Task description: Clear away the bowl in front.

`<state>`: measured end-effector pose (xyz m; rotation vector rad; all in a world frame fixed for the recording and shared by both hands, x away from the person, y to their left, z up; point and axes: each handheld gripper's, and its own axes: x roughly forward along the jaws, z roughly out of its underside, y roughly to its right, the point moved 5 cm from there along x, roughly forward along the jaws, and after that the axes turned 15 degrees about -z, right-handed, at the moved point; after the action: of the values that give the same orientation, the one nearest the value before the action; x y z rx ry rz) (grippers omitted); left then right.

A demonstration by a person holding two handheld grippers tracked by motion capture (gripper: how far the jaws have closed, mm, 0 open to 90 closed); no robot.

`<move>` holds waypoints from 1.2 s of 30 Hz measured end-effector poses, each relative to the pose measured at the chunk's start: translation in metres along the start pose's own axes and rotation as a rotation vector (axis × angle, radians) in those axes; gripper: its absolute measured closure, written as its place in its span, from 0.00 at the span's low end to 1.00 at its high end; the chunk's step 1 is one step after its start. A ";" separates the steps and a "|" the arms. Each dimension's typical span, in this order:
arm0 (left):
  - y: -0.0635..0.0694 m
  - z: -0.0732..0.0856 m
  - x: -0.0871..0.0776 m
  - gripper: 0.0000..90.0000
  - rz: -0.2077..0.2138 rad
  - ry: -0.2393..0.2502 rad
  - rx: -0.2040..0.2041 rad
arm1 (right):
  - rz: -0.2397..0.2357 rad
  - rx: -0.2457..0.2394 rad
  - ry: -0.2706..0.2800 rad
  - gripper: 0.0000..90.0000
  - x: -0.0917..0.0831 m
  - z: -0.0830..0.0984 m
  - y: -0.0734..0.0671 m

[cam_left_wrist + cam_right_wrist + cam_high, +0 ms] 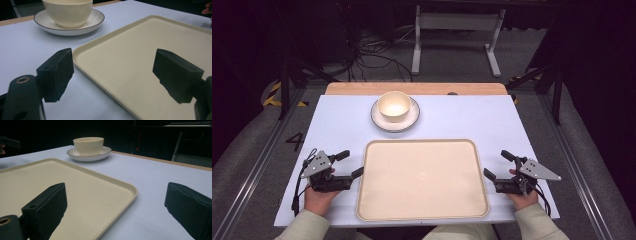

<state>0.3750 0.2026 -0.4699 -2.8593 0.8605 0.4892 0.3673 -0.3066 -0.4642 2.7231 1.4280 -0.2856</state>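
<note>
Left tool (353, 164) and right tool (495, 164) are sitting on the counter (337, 125) with jaws wide, nothing held, flanking the tray (422, 177) near its left and right edges. Sleeves are cut off at the near edge. Farther back, the bowl (394, 106) is resting on a saucer (381, 121), its inside hard to read.

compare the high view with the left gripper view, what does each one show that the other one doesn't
High view alone: both of the person's sleeves, the left tongs and right tongs whole, each open beside the tray, the floor cables and a white stand beyond the table. Left gripper view alone: its pads close up, one over the tray edge, the plate's ribbed rim. Both: tray, bowl on plate.
</note>
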 end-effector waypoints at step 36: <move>0.006 -0.053 -0.005 0.17 -0.053 0.028 0.005 | 0.022 0.000 0.010 0.05 -0.001 0.001 0.003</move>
<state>0.3821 0.1900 -0.4179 -2.8821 0.7866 0.4414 0.3694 -0.3095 -0.4646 2.7417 1.3996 -0.2717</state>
